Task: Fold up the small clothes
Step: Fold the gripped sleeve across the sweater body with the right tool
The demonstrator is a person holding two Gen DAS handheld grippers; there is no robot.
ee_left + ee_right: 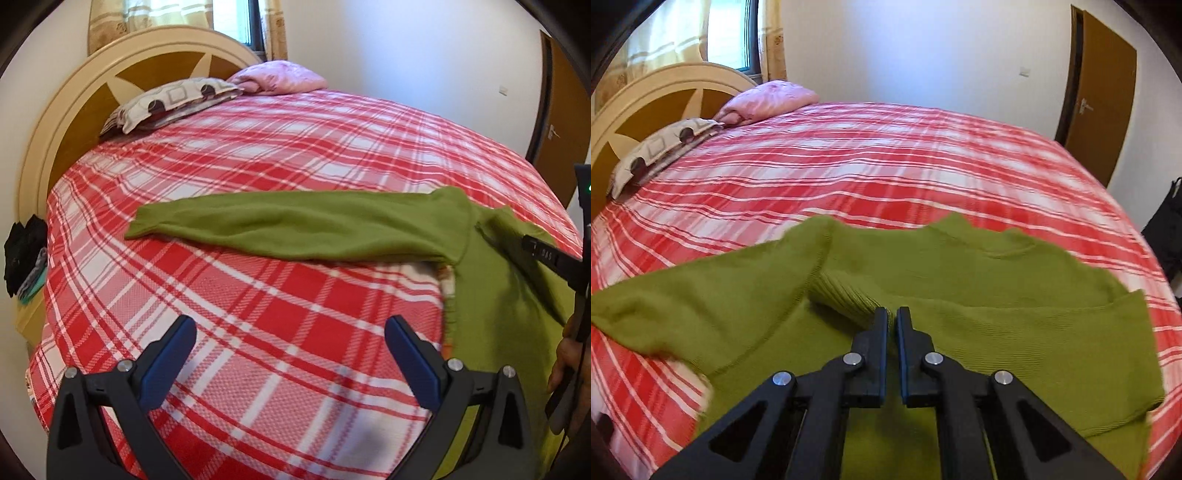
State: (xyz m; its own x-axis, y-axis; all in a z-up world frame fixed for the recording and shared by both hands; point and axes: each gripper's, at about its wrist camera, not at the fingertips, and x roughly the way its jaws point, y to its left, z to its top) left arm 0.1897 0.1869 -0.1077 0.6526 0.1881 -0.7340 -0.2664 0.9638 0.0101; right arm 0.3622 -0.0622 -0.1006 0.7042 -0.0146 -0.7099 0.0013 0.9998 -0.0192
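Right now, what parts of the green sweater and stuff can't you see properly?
- Green sweater: its bottom part, right wrist view, hidden behind the right gripper and cut by the frame edge.
- Whether that shut gripper pinches cloth: the fingers hide it.
- Dark pile beside the bed, left wrist view: too small and edge-warped to identify.

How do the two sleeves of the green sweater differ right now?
The left sleeve lies stretched straight out over the plaid bedspread; the right sleeve is folded across the sweater's body. The left cuff rests on bedspread, the right cuff on green knit. Both are the same green.
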